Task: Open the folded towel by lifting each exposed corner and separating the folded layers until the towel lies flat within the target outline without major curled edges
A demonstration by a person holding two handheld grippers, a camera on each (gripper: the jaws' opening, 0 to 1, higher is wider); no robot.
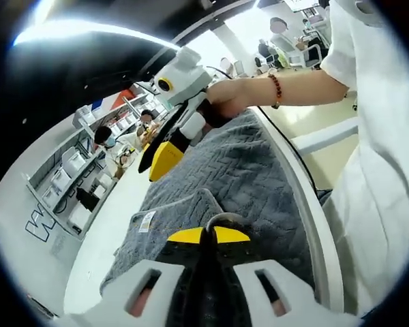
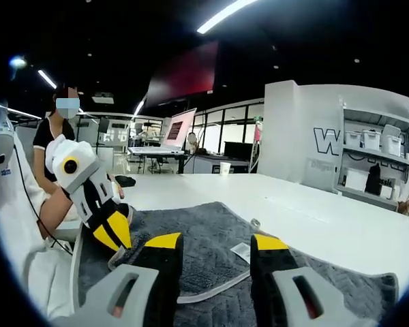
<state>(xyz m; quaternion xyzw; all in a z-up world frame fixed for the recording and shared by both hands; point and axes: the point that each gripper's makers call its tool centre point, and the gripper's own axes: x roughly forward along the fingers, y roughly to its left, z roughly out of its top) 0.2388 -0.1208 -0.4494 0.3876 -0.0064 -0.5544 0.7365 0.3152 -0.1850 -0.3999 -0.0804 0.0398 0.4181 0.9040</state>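
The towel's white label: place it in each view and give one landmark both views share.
Left gripper view: the white label sits left of centre, on the gray towel's near-left edge.
Right gripper view: it lies low at centre, between the two yellow-tipped jaws.
Shared landmark: the white table.

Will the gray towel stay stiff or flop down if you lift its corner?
The towel would probably flop: it lies in soft folds on the white table. It looks thick and textured, so likely not slippery. The left hand-held gripper seems shut on an edge, which bunches rather than standing stiff.
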